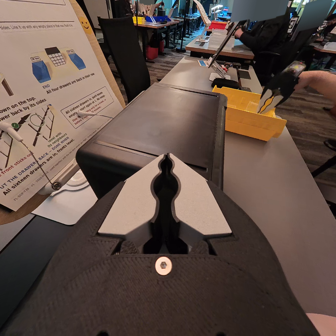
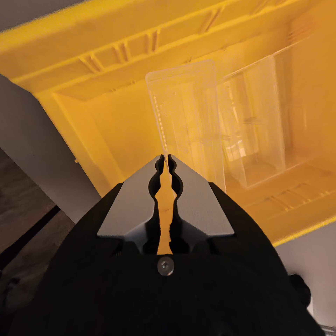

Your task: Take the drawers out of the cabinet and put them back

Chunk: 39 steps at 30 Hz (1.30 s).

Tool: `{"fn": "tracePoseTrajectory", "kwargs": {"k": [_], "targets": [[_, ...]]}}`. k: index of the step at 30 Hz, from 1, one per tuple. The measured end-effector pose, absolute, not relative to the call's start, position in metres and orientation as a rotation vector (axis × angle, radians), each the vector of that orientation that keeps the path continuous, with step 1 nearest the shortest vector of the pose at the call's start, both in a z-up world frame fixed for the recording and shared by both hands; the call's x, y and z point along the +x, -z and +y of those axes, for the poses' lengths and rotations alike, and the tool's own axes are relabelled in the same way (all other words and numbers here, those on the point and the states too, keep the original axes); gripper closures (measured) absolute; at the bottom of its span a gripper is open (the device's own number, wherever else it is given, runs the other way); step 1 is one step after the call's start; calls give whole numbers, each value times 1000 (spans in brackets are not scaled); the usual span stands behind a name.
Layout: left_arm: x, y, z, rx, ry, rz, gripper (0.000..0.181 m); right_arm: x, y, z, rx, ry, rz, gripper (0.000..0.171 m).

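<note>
The black cabinet [image 1: 163,123] stands on the grey table, seen from above and behind; its drawer fronts are hidden. My left gripper [image 1: 167,154] is shut and empty, its tips just over the cabinet's near top edge. My right gripper [image 2: 166,156] is shut on the thin side wall of a clear plastic drawer [image 2: 187,116] inside the yellow bin [image 2: 112,123]. A second clear drawer [image 2: 258,127] lies beside it in the bin. In the left wrist view the right gripper [image 1: 267,107] dips into the yellow bin [image 1: 254,123] to the right of the cabinet.
An instruction sheet on a board [image 1: 45,101] leans left of the cabinet, held by white clips. A tablet on a stand [image 1: 220,60] and a black case [image 1: 225,83] sit behind the bin. A black chair [image 1: 125,54] stands beyond the table. People work at far desks. The gap from one gripper's tips to the other's is roughly 60 cm.
</note>
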<state>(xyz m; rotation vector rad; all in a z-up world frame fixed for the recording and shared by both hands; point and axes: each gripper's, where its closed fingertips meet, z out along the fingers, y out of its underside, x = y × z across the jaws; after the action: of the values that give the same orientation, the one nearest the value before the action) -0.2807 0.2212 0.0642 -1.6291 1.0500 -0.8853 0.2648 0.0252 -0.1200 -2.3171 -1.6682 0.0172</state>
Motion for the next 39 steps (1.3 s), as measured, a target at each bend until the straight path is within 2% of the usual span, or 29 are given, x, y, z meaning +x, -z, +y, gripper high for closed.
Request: {"fn": "tracePoseTrajectory", "kwargs": {"k": [8, 9, 10, 17, 22, 26, 29, 35, 39], "targets": [[-281, -64, 221, -1635, 893, 1043, 181, 279, 148, 42, -2361, 85, -1795, 168], [-280, -64, 221, -1637, 889, 1042, 181, 282, 149, 47, -2361, 122, -1791, 166], [-280, -64, 221, -1639, 883, 1042, 181, 286, 149, 54, -2370, 169, -1766, 155], [-280, -64, 221, -1641, 877, 1043, 181, 296, 150, 63, -2391, 248, -1740, 157], [-280, -64, 221, -1638, 878, 1044, 181, 303, 137, 57, -2413, 309, -1676, 148], [-280, -64, 221, -1633, 885, 1046, 181, 311, 101, 50, -2385, 393, -1584, 145], [-280, -64, 221, -1630, 892, 1047, 181, 299, 49, 64, -2239, 477, -1427, 145], [-281, -64, 220, -1627, 895, 1048, 181, 182, -90, 94, -1648, 480, -1050, 145], [-281, -64, 220, -1624, 900, 1050, 181, 70, -79, 97, -1452, 454, -1081, 143]]}}
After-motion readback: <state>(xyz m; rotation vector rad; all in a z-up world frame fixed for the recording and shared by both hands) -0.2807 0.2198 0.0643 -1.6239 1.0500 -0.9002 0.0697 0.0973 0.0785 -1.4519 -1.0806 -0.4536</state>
